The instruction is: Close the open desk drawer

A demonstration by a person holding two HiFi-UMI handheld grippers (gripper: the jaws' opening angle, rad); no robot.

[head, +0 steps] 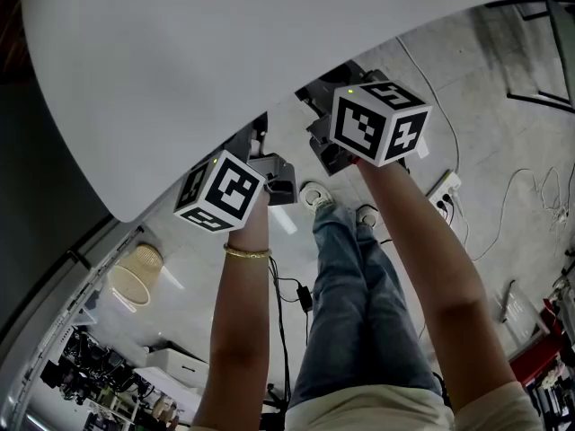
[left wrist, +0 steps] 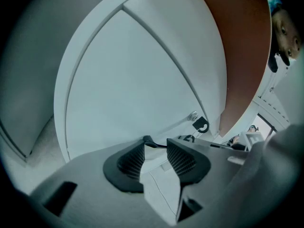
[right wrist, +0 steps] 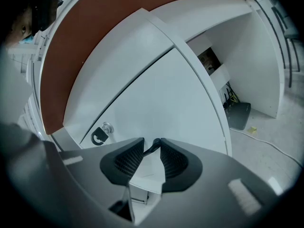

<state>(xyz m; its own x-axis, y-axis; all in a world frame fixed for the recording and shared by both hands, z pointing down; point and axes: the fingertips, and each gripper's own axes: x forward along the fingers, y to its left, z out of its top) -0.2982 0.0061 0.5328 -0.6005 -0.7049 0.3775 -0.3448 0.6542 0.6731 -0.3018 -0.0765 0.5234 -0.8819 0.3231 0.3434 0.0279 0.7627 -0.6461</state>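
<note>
A white drawer front (left wrist: 159,177) runs edge-on between the jaws of my left gripper (left wrist: 155,148), and its pads lie against both faces. My right gripper (right wrist: 152,151) clasps the same white panel (right wrist: 145,172) in the same way, and a thin dark strip shows at its fingertips. Beyond both stands a large white cabinet face (left wrist: 133,84) with a lock and black key (left wrist: 199,122) (right wrist: 101,133). In the head view both marker cubes (head: 220,191) (head: 377,122) sit just under the edge of the white desk top (head: 225,61), which hides the jaws.
A brown panel (right wrist: 76,46) borders the cabinet face. Under the desk stand a black box (right wrist: 237,114) and cables. The person's legs in jeans (head: 359,312) are right below the grippers. On the floor are a wicker basket (head: 135,272), a power strip (head: 446,189) and loose cords.
</note>
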